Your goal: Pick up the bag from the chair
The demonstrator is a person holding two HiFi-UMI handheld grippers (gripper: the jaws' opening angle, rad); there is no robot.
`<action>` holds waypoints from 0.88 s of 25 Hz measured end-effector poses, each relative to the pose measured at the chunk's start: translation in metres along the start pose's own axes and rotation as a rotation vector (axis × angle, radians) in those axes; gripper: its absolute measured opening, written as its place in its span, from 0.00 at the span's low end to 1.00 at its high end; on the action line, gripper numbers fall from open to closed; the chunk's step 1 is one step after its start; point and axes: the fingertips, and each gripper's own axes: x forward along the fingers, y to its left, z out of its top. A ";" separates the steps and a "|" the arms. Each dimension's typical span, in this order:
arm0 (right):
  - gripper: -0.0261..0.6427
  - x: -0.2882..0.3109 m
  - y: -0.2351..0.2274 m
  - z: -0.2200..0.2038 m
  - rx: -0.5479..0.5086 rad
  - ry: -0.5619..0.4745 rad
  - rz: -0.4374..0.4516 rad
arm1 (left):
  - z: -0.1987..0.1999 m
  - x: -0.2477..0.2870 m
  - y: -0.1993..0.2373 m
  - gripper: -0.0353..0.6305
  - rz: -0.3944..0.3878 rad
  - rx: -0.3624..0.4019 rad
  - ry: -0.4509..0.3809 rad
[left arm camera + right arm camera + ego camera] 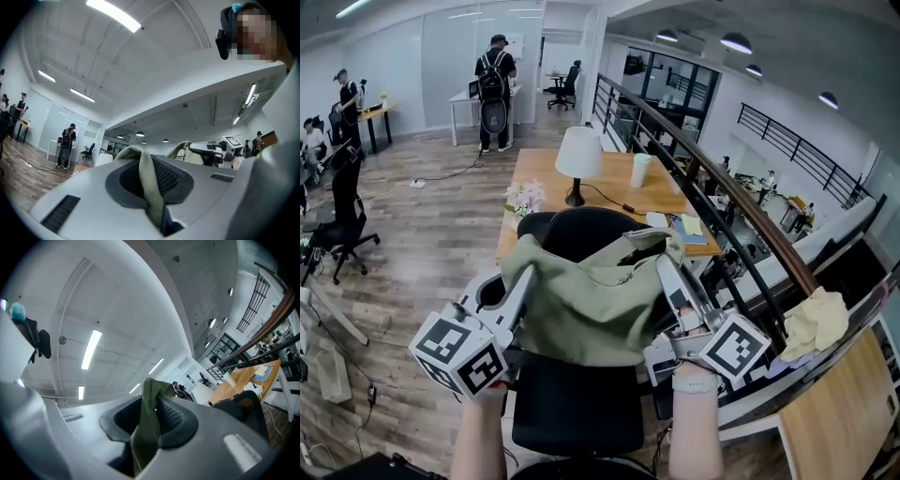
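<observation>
Left gripper: your left gripper (528, 274) reaches in from the lower left of the head view. Its jaws are almost together, pinching a thin pale-green strap (149, 180) of the bag between the pads.
Right gripper: your right gripper (664, 267) comes in from the lower right. Its jaws stand a little wider and are clamped on a thicker fold (146, 427) of the same green cloth.
Bag: the olive-green bag (581, 305) hangs slung between your two grippers at the centre of the frame. It sags in the middle, and its open mouth is toward the upper right.
Chair: the black office chair (577, 412) is directly below the bag. Its backrest shows behind the bag's top edge, and the front of the seat is bare. You can't tell whether the bag's underside touches the seat.
Desk: a wooden desk (546, 173) lies beyond the chair in the upper middle. It carries a white lamp (578, 155), a white cup (640, 170) and a small bunch of flowers (525, 199).
Railing: a dark railing (722, 192) runs diagonally down the right side.
Background: a person with a backpack (495, 89) stands at the top, left of centre.
</observation>
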 end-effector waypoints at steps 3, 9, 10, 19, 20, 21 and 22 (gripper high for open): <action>0.18 0.003 0.005 0.003 -0.009 -0.002 0.010 | 0.006 -0.002 0.000 0.08 0.003 0.005 -0.012; 0.18 0.005 0.012 0.004 -0.025 -0.005 0.019 | 0.011 -0.006 0.001 0.08 0.005 0.004 -0.031; 0.18 0.006 0.015 0.005 -0.030 -0.007 0.023 | 0.012 -0.007 0.002 0.08 0.003 0.004 -0.035; 0.18 0.007 0.019 0.005 -0.047 -0.009 0.026 | 0.015 -0.009 0.002 0.08 0.004 0.005 -0.049; 0.18 0.007 0.018 0.004 -0.048 -0.008 0.025 | 0.014 -0.009 0.002 0.08 0.005 0.003 -0.049; 0.18 0.006 0.017 0.004 -0.050 -0.007 0.023 | 0.013 -0.008 0.002 0.08 0.005 0.002 -0.048; 0.18 0.006 0.017 0.004 -0.052 -0.006 0.022 | 0.013 -0.008 0.002 0.08 0.005 0.001 -0.046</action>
